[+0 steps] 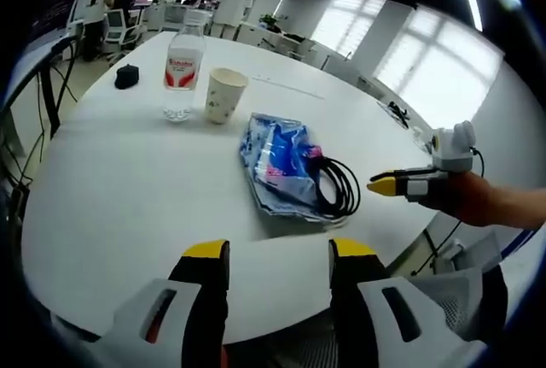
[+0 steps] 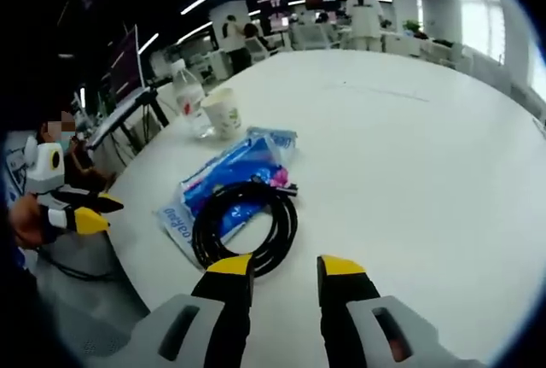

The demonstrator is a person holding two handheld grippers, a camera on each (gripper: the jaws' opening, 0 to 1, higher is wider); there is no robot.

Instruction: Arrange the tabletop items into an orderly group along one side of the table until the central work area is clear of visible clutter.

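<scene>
The right gripper (image 2: 277,278) hangs with jaws parted and empty just short of a coiled black cable (image 2: 246,223), a limp, light loop likely best pinched across its bundled strands where it rests on a crinkly blue plastic packet (image 2: 223,173) near the white table's (image 2: 409,154) edge. The left gripper (image 1: 279,257), likewise spread and holding nothing, faces the same pile. Beyond stand a crushable paper cup (image 1: 224,93) and a slippery clear water bottle (image 1: 182,69), with a small black object (image 1: 126,76) farthest off.

The water bottle (image 1: 182,67) carries a red-and-white label with lettering too small to read. The blue packet (image 2: 223,182) shows white print, likewise illegible.
</scene>
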